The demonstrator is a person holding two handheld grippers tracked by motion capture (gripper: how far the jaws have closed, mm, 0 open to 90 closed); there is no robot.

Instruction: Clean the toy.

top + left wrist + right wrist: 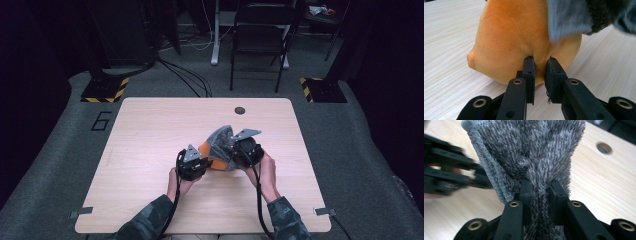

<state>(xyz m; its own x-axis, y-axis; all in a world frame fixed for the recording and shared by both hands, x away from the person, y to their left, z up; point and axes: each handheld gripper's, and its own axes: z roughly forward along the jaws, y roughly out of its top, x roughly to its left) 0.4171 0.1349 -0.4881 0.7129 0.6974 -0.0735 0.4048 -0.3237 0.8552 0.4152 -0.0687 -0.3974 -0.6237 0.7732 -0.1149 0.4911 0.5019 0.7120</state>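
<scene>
Left gripper (539, 62) is pinching a fold of the orange plush (511, 37), jaws nearly closed with a ridge of soft fabric squeezed between them, and I'm holding it low, the plush's underside looking to be resting on the tabletop (449, 37). Right gripper (541, 186) is doing the same job on the grey fuzzy cloth (536, 150), clamped on a bunched pleat of it running down between the jaws. In the high view I'm working both hands close together, left gripper (192, 162) and right gripper (246, 147) either side of the bundle, which is sitting a little toward the near edge of the tabletop (150, 125), roughly midway between its left and right edges, grey cloth (220, 137) draped over the orange plush (206, 150).

Risks from here, as I'm judging them: both grips are biting thin folds only, so a pull apart could let either slip free. Fuzzy pile is slick, and the grey pleat may slide out first. Tugging unevenly could also drag the whole bundle across the wood instead of separating the two.
</scene>
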